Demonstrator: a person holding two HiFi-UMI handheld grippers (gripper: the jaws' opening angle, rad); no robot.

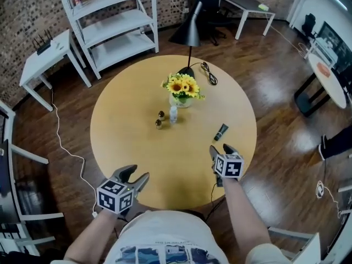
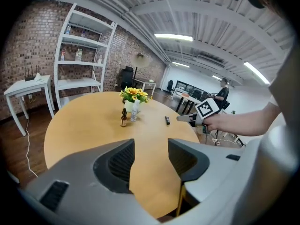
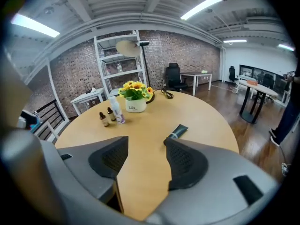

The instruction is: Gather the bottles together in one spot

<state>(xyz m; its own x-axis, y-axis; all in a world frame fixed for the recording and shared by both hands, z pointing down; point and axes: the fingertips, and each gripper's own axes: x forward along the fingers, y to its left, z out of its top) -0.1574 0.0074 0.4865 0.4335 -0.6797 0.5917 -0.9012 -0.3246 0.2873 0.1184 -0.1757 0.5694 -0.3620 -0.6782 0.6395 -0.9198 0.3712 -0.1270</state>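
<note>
Two amber bottles [image 1: 158, 124] beside a clear bottle [image 1: 173, 114] — left gripper [image 1: 136, 174], right gripper [image 1: 221, 148] gape empty

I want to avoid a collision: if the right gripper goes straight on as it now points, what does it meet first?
Probably the bare table; the tube lies just right of that line.

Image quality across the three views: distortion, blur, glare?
Head view: sharp, mild edge bending, sheen on the wood floor. Left gripper view: strong fisheye, black corners, own jaws soft up close. Right gripper view: same fisheye, ceiling light blown out, bottles readable.
</note>
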